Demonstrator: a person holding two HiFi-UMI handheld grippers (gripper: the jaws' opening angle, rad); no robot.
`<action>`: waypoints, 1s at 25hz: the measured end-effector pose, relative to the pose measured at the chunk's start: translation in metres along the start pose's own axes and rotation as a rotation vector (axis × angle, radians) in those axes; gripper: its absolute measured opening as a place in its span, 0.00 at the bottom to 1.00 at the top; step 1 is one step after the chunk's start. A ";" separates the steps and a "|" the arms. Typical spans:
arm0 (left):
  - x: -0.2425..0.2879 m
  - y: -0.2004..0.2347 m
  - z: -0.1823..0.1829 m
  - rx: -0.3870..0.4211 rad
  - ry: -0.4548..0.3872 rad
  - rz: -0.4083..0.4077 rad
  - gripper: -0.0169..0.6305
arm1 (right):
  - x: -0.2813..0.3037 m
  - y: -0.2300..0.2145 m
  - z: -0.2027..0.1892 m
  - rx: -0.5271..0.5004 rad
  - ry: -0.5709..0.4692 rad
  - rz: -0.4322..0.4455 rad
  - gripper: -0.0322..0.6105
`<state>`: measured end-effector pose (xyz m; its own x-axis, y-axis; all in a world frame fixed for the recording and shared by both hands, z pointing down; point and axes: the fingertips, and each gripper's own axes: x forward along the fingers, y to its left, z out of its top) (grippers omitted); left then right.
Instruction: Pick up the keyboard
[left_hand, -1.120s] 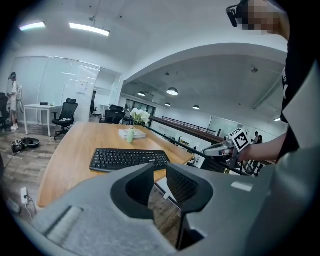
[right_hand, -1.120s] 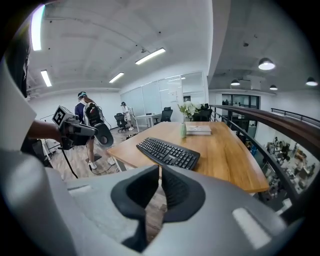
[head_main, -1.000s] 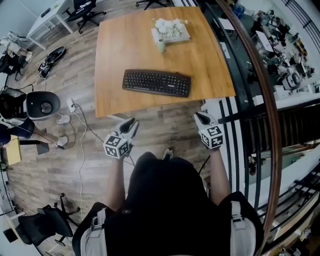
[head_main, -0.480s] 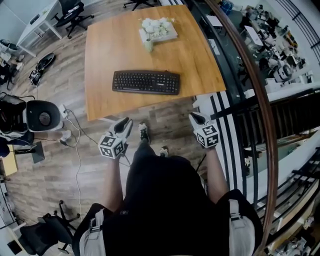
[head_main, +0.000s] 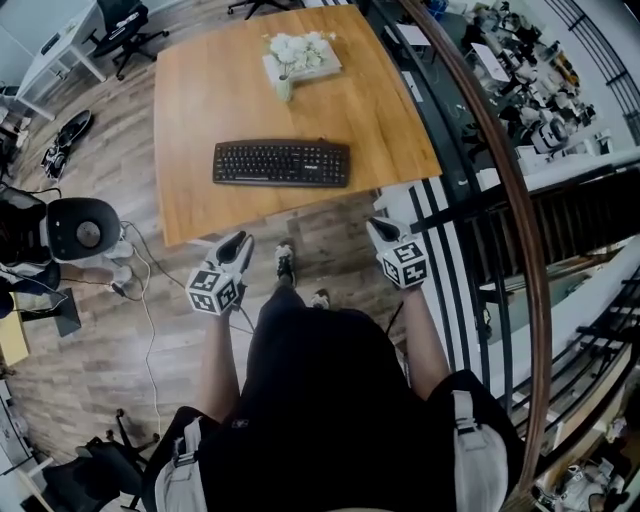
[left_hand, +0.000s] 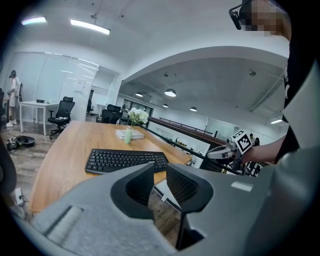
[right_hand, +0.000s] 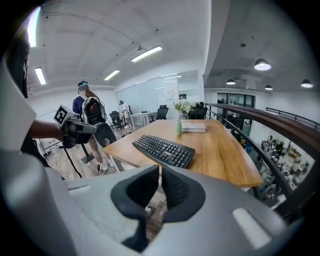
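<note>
A black keyboard (head_main: 281, 163) lies flat near the front edge of the wooden table (head_main: 200, 110); it also shows ahead in the left gripper view (left_hand: 126, 160) and the right gripper view (right_hand: 163, 150). My left gripper (head_main: 238, 243) hangs short of the table's front left corner, shut and empty (left_hand: 159, 172). My right gripper (head_main: 377, 228) is held off the table's front right corner, shut with nothing between its jaws (right_hand: 160, 175). Both are apart from the keyboard.
A small vase with white flowers (head_main: 288, 60) and a book (head_main: 302, 62) stand at the table's far side. A curved railing (head_main: 520, 200) runs along the right. A round device (head_main: 82, 228) and cables lie on the floor at the left. A person (right_hand: 87, 115) stands behind the left gripper.
The view has shifted so the table and keyboard sit a little further left and up. Both grippers keep the same pose before the person's body, jaws unchanged.
</note>
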<state>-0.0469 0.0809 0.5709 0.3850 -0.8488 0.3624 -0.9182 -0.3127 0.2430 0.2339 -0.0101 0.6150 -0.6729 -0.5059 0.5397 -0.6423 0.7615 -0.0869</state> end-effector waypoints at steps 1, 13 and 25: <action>-0.001 0.005 0.000 0.000 0.005 0.001 0.16 | 0.005 0.001 0.002 0.004 0.001 0.000 0.08; 0.015 0.087 0.027 -0.038 0.025 0.030 0.16 | 0.066 -0.004 0.050 0.004 0.016 0.001 0.08; 0.077 0.133 0.043 -0.031 0.059 -0.038 0.16 | 0.114 -0.027 0.052 0.042 0.065 -0.030 0.08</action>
<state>-0.1428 -0.0447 0.5924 0.4256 -0.8097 0.4041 -0.8997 -0.3306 0.2850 0.1552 -0.1097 0.6354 -0.6286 -0.5001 0.5955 -0.6777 0.7280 -0.1040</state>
